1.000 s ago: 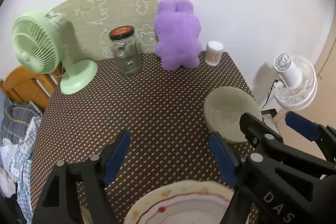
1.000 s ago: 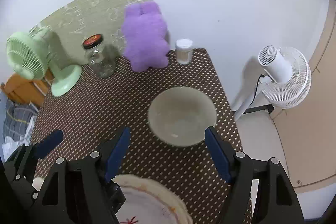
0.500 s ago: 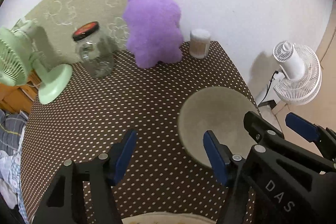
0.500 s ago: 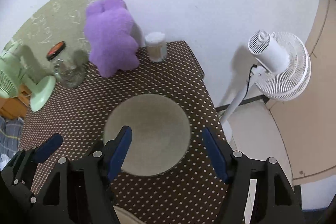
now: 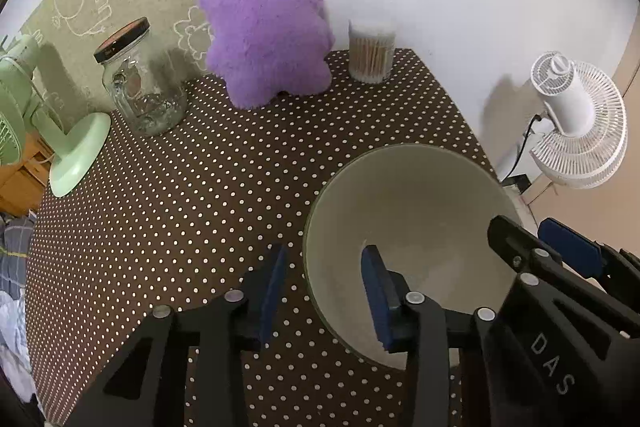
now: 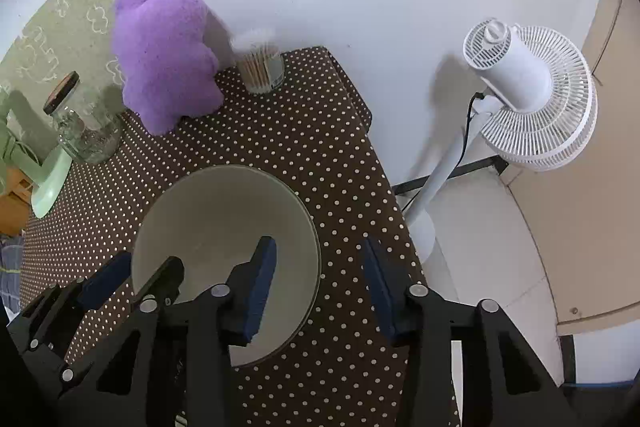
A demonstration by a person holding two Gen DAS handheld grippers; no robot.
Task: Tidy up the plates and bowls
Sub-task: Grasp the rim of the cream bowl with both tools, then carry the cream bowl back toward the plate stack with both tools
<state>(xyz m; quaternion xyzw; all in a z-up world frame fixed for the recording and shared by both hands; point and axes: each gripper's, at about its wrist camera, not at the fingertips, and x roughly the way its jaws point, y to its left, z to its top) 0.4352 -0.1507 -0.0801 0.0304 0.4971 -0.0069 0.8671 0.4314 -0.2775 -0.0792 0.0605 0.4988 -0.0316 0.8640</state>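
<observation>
A pale grey-green bowl (image 5: 416, 211) stands upright on the dotted brown tablecloth near the table's right edge; it also shows in the right wrist view (image 6: 224, 223). My left gripper (image 5: 324, 291) is open and straddles the bowl's left rim, one finger inside, one outside. My right gripper (image 6: 320, 283) is open and straddles the bowl's right rim the same way. Neither pad visibly presses the rim. The patterned plate seen earlier is out of view.
A purple plush toy (image 5: 268, 19), a glass jar (image 5: 140, 83) and a cotton-swab pot (image 5: 372, 51) stand along the back wall. A green desk fan (image 5: 44, 131) stands at the left. A white floor fan (image 6: 528, 95) stands beyond the table's right edge (image 6: 380, 163).
Both grippers have moved forward and down from above the patterned plate to the bowl, and each now has a finger inside its rim. The plate has dropped out of view.
</observation>
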